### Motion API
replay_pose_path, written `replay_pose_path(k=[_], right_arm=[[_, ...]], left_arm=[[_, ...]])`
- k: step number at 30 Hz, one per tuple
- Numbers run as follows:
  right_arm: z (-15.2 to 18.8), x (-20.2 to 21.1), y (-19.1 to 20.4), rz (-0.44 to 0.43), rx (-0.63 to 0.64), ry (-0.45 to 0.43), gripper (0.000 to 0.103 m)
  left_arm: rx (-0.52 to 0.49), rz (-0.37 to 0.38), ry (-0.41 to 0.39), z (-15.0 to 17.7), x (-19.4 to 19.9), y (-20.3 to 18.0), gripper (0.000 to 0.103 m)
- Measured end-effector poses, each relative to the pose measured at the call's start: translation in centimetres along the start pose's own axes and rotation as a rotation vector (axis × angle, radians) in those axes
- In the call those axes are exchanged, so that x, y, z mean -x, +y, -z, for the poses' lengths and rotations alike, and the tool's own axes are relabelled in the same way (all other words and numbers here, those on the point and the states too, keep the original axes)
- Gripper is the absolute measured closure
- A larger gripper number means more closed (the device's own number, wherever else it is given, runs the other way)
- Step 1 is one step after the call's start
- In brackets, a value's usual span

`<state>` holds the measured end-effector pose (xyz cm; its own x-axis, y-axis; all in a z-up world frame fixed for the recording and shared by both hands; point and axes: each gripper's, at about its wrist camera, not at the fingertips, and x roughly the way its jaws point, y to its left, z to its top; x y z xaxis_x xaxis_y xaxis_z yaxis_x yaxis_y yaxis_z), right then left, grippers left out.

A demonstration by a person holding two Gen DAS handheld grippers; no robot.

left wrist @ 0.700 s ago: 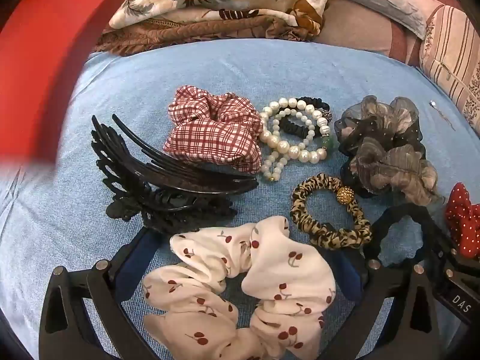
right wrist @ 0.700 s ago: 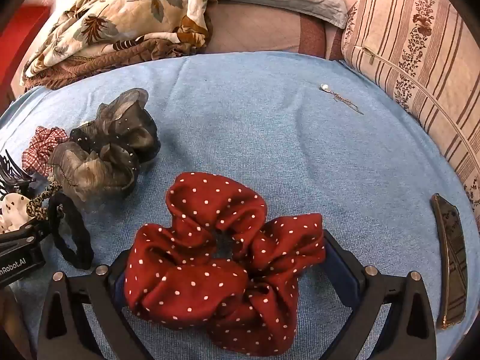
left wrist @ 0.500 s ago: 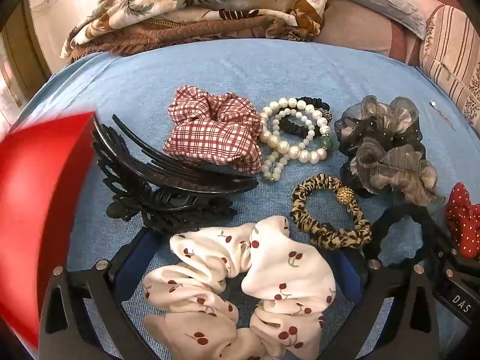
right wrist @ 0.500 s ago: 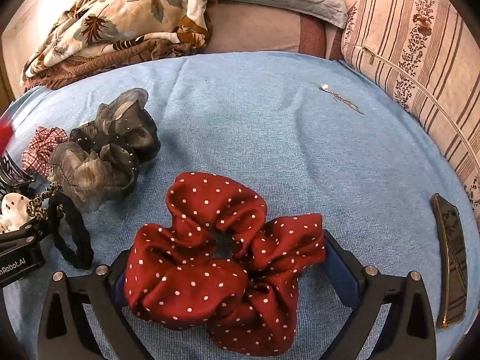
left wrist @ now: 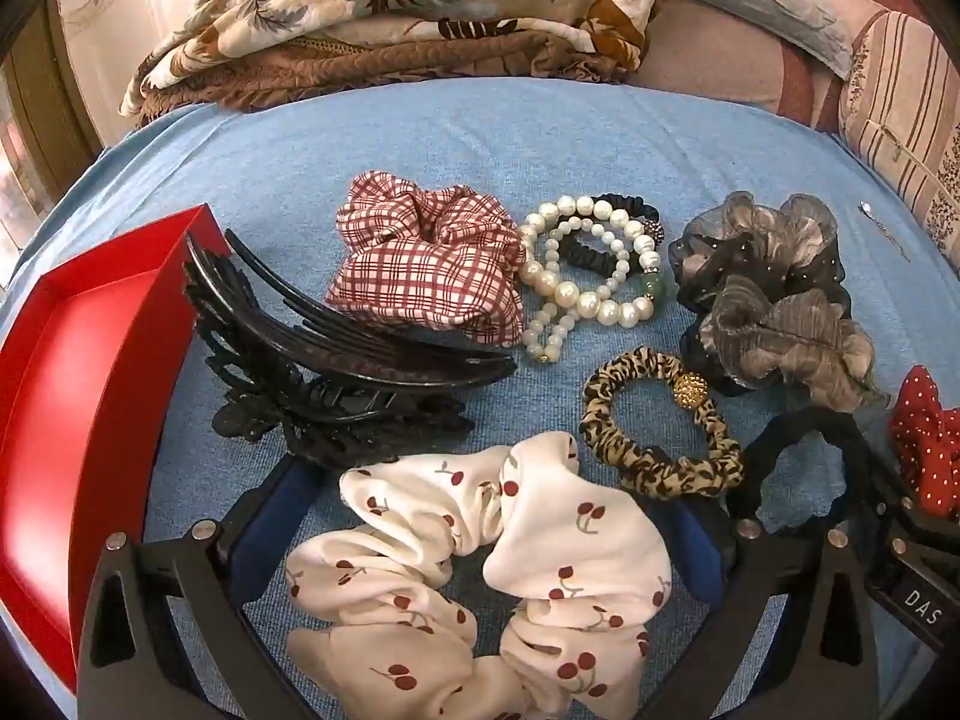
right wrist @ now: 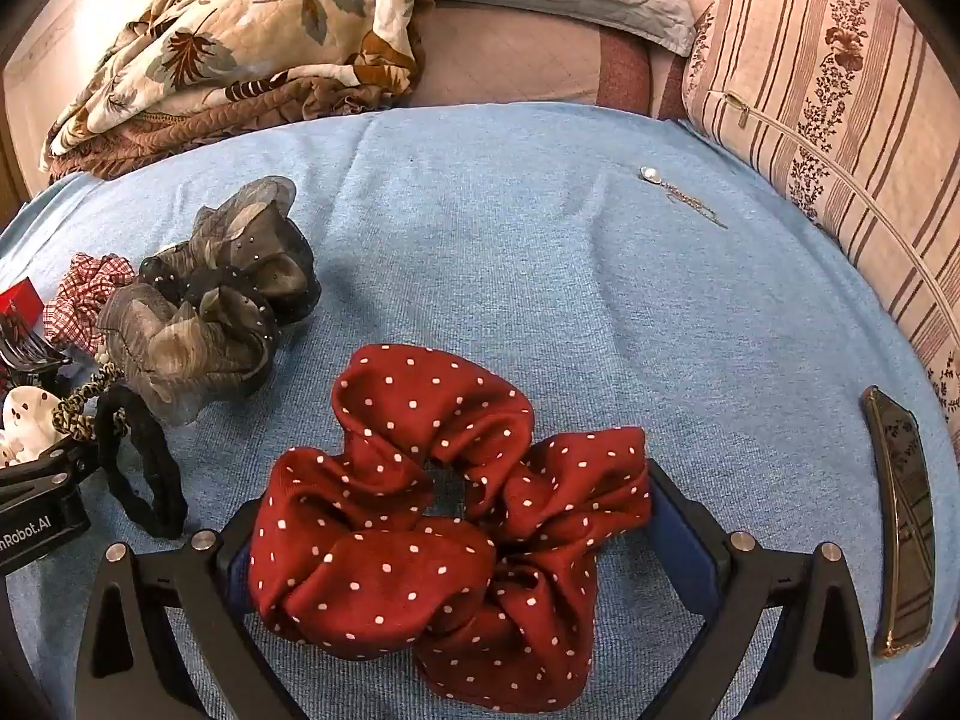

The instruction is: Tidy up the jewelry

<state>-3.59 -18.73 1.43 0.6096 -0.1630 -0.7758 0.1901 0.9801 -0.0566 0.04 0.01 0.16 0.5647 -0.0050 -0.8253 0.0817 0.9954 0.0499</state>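
Observation:
My left gripper (left wrist: 480, 546) is open with a white cherry-print scrunchie (left wrist: 480, 576) lying between its fingers on the blue cloth (left wrist: 480, 144). My right gripper (right wrist: 450, 516) is open around a red polka-dot scrunchie (right wrist: 444, 516). A red tray (left wrist: 78, 384) sits at the left. Ahead of the left gripper lie a black claw clip (left wrist: 318, 372), a red plaid scrunchie (left wrist: 426, 270), pearl bracelets (left wrist: 588, 276), a leopard hair tie (left wrist: 654, 426), a grey organza scrunchie (left wrist: 774, 300) and a black hair tie (left wrist: 798, 468).
A thin necklace (right wrist: 684, 198) lies far right on the cloth. A dark barrette (right wrist: 900, 516) lies at the right edge. Folded floral blankets (right wrist: 240, 54) and a striped pillow (right wrist: 840, 108) border the back and right.
The red tray has come down from a raised, blurred position at the upper left and now rests on the cloth at the left. Both grippers and the scrunchies have not moved.

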Motion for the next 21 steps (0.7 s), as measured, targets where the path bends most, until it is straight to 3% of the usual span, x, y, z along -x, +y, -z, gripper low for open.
replay_pose_path(k=[14,17,21], right_arm=[[0.3,0.0,-0.1,-0.014,-0.014,0.011,0.0],[0.2,0.1,-0.9,-0.061,-0.056,0.046,0.0],[0.6,0.4,-0.5,-0.051,-0.044,0.045,0.0]], left_arm=[[0.0,0.001,0.003,0.0,0.0,0.0,0.0],[-0.013,0.014,0.035,-0.1,0.0,0.1,0.0],[-0.049,0.033,0.059,0.2,0.7,0.2,0.0]])
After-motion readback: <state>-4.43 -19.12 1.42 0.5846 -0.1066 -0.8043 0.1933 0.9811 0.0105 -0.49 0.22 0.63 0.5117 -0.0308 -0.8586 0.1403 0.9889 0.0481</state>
